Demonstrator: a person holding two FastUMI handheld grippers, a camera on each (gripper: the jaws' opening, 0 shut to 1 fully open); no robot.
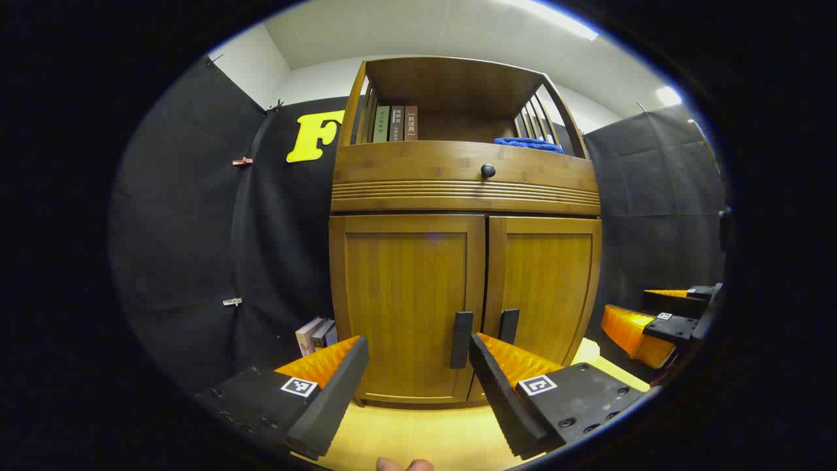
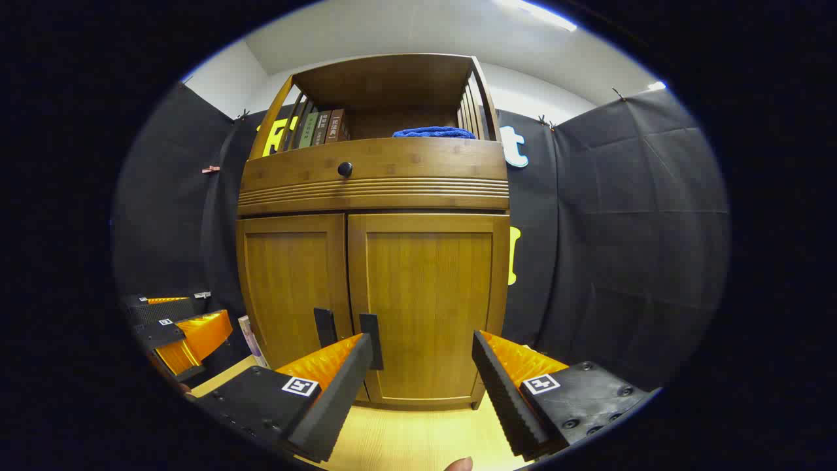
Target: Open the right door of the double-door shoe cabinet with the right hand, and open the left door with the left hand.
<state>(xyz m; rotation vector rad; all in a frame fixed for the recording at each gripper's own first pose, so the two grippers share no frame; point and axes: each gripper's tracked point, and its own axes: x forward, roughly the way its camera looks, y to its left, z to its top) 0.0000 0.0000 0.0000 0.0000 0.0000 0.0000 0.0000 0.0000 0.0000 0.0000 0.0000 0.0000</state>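
Note:
A wooden shoe cabinet (image 1: 464,190) stands ahead with both lower doors closed. In the left gripper view the left door (image 1: 405,301) carries a dark vertical handle (image 1: 461,339), and the right door (image 1: 548,291) has its own handle (image 1: 508,326). My left gripper (image 1: 418,356) is open, a short way in front of the left door. In the right gripper view the right door (image 2: 428,294) and its handle (image 2: 371,340) face my right gripper (image 2: 422,353), which is open and holds nothing. The left door (image 2: 288,288) has its handle (image 2: 324,327). The right gripper (image 1: 654,324) also appears at the far right of the left gripper view.
A drawer with a round black knob (image 1: 488,171) sits above the doors. On the open top shelf stand books (image 1: 395,123) and a blue cloth (image 1: 528,144). More books (image 1: 315,335) lean on the floor left of the cabinet. The floor (image 1: 418,435) is light wood.

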